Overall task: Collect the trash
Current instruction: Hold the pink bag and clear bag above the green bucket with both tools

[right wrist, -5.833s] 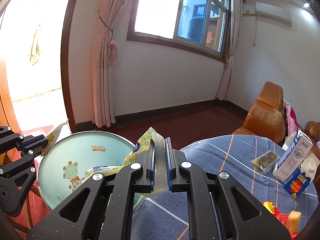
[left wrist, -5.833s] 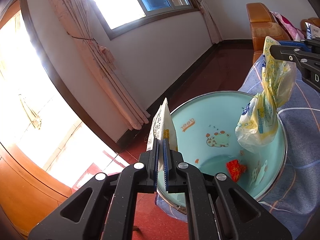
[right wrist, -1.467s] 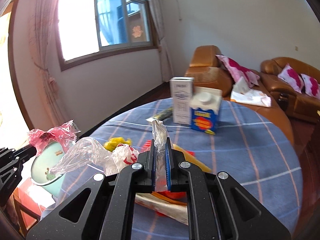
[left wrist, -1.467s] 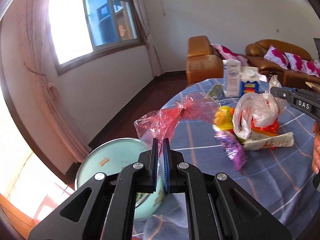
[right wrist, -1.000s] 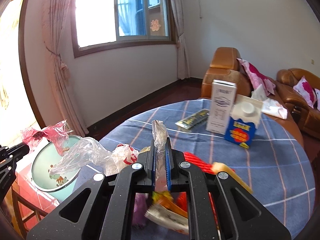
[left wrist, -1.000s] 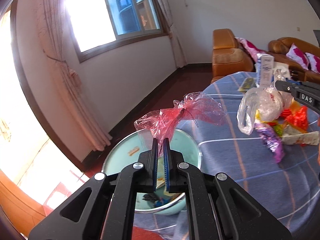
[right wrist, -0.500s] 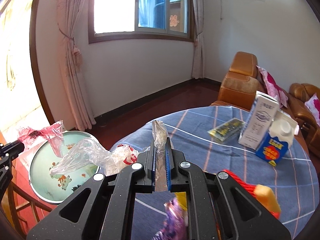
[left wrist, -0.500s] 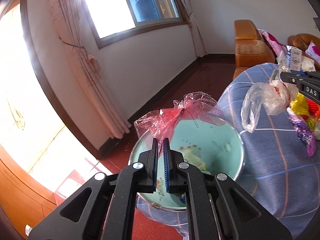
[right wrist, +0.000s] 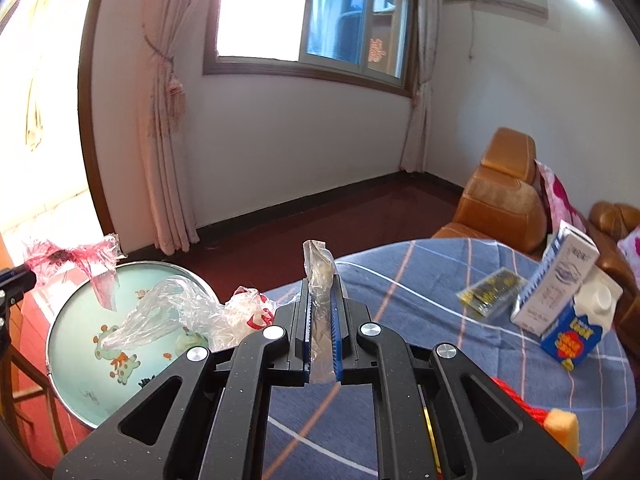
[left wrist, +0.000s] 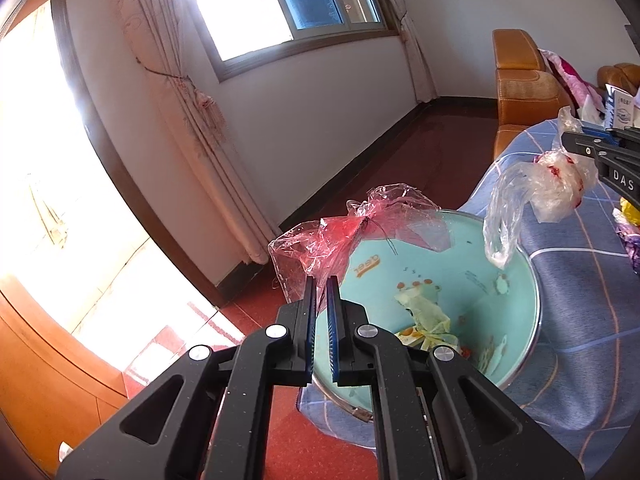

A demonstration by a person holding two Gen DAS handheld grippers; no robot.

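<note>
A crumpled pink film (left wrist: 360,228) is pinched by the closed left hand-held gripper (left wrist: 319,304); a clear bag (right wrist: 192,316) is clamped by the closed right hand-held gripper (right wrist: 321,312).

Sunlit window (right wrist: 312,24), pink curtains (right wrist: 164,128), red floor (right wrist: 320,216), tan armchair (right wrist: 504,196).

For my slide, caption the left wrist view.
Left gripper holds a pink plastic wrapper over the basin while the right gripper brings a clear bag.

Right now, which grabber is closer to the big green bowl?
Left. The left gripper holds pink plastic at the bowl's rim; the right gripper is over the table beside it.
</note>
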